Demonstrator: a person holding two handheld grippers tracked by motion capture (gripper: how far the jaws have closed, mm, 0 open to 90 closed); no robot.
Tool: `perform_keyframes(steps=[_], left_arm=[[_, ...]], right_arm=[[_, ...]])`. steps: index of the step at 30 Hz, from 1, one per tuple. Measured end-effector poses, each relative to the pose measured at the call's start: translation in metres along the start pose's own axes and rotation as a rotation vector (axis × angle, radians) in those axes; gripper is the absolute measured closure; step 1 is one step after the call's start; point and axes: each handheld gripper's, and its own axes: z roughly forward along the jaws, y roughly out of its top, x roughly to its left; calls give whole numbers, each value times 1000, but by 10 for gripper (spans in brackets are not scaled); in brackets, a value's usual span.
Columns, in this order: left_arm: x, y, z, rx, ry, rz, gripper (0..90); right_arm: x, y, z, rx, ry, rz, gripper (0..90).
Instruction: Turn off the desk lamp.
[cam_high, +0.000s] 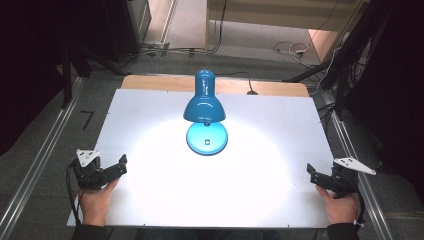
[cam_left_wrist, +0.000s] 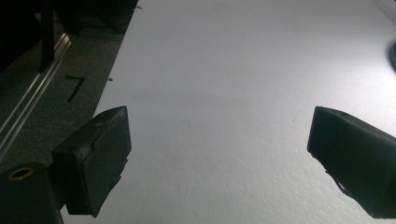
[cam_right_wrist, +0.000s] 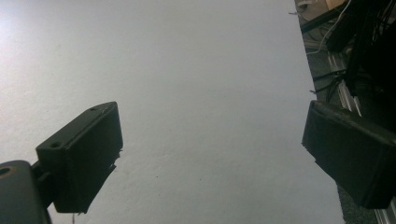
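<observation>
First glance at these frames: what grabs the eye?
The blue lamp, lit, at the far middle of the white table, throwing a bright pool of light in front of its round base. Then the two tongs, left and right, open and empty at the near corners.

White table (cam_high: 150, 120) (cables (cam_high: 290, 48) behind).

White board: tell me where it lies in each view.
High view: the white board fills the middle, under the blue lamp.
Left gripper view: the board runs from the centre to the right edge, with grey floor at left.
Right gripper view: the board runs from the left edge almost to the right, with cables beyond.
Shared landmark: the black 7-shaped mark left of the board, in the high and left gripper views.
</observation>
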Motion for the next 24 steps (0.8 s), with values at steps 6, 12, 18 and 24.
perform_keyframes(steps=[6, 12, 18, 24], left_arm=[[-6, 1, 1, 4, -13, 10, 68], [-16, 3, 2, 0, -30, 17, 67], [-26, 5, 2, -16, -46, 37, 67], [-31, 7, 3, -19, -58, 31, 67]], right_arm=[[4, 0, -2, 3, 10, -18, 41], [2, -1, -6, -17, 16, -1, 42], [1, -2, -6, -15, 15, 11, 41], [0, -3, -6, -15, 19, 19, 41]])
